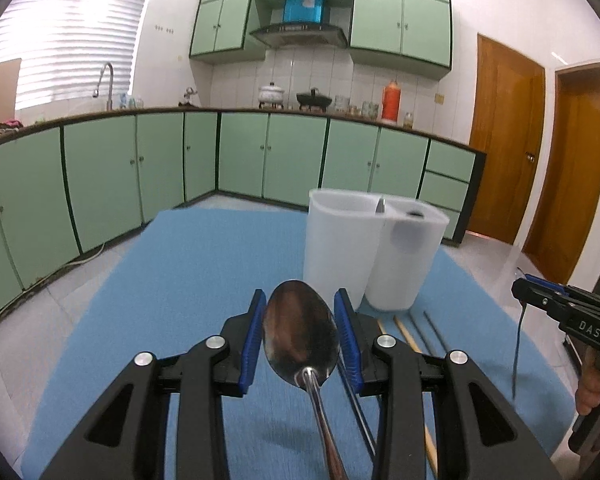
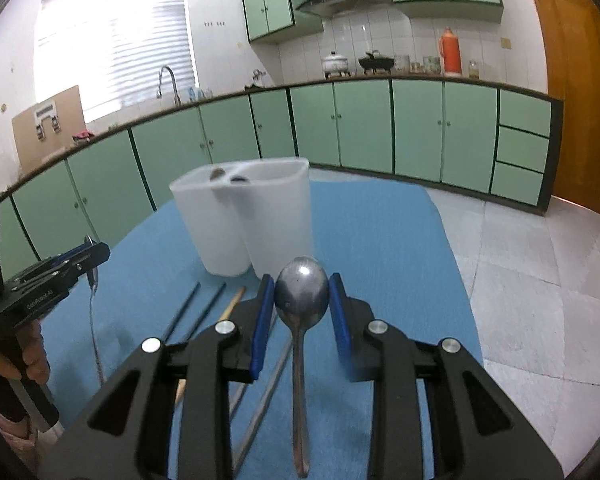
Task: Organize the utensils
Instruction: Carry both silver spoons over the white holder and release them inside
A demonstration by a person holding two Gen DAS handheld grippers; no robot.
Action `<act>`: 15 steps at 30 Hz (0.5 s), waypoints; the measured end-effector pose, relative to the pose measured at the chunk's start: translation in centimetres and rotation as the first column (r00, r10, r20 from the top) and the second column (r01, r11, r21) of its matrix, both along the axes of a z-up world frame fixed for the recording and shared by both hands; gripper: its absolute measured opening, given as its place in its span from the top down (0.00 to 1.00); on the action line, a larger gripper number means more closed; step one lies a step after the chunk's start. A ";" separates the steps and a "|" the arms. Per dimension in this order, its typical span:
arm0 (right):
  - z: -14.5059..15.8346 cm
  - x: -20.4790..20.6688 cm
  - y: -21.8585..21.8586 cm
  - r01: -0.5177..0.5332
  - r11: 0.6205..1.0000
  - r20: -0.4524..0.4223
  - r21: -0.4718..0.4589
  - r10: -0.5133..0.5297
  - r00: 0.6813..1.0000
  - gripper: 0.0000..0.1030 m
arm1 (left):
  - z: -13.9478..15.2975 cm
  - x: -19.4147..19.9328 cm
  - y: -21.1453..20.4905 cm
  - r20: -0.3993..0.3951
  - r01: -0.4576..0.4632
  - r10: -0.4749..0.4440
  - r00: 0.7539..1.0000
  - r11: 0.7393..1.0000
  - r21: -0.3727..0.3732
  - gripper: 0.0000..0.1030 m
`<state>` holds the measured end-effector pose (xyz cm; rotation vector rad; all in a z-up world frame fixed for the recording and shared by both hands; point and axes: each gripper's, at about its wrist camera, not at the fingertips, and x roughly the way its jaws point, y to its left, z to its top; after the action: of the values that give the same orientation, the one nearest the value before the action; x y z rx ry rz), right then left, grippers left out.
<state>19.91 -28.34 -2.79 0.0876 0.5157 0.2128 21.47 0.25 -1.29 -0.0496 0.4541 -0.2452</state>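
- Left tool [image 1: 300,332] pinches large spoon [image 1: 300,328], bowl forward, for insertion.
- Right tool [image 2: 302,300] pinches small spoon [image 2: 302,290] likewise.
- Holder [image 1: 340,248] stands near, ahead.

Both spoons look like polished metal: the large spoon [image 1: 300,328] in the left claw [image 1: 302,334] is mirror-glossy and reflects the room, while the smaller spoon [image 2: 302,292] in the right claw [image 2: 302,312] has a duller, slightly smudged sheen. The claws are matt black plastic with ribbed blue pads [image 1: 252,340] and bright metal pivot pins. The utensil holder [image 1: 374,248] is smooth, translucent white plastic. A matt blue cloth [image 1: 180,280] with a fine weave covers the counter. One chopstick [image 2: 233,304] looks like pale wood; the dark chopsticks [image 2: 198,312] are matt.
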 end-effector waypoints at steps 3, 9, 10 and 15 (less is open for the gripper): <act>0.8 0.1 -0.3 -0.001 1.000 0.028 0.012 0.000 1.000 0.74 | 1.1 0.0 0.0 0.030 0.000 0.000 1.000 1.000 -0.007 0.66; 2.4 0.3 -0.7 -0.006 0.999 0.080 0.033 0.004 0.997 0.74 | 3.0 0.1 0.0 0.092 -0.005 0.006 0.996 1.000 -0.020 0.66; 2.7 0.3 -0.8 -0.007 0.999 0.088 0.035 0.004 0.996 0.74 | 3.4 0.3 0.1 0.103 -0.006 0.008 0.995 1.000 -0.023 0.66; 4.7 0.5 -0.9 -0.016 0.999 0.136 0.033 0.011 0.991 0.74 | 6.0 0.9 0.0 0.177 -0.006 0.012 0.984 0.999 -0.033 0.66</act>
<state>20.45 -29.25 1.88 0.1018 0.3773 0.2391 22.40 0.25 4.74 -0.0613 0.2726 -0.2457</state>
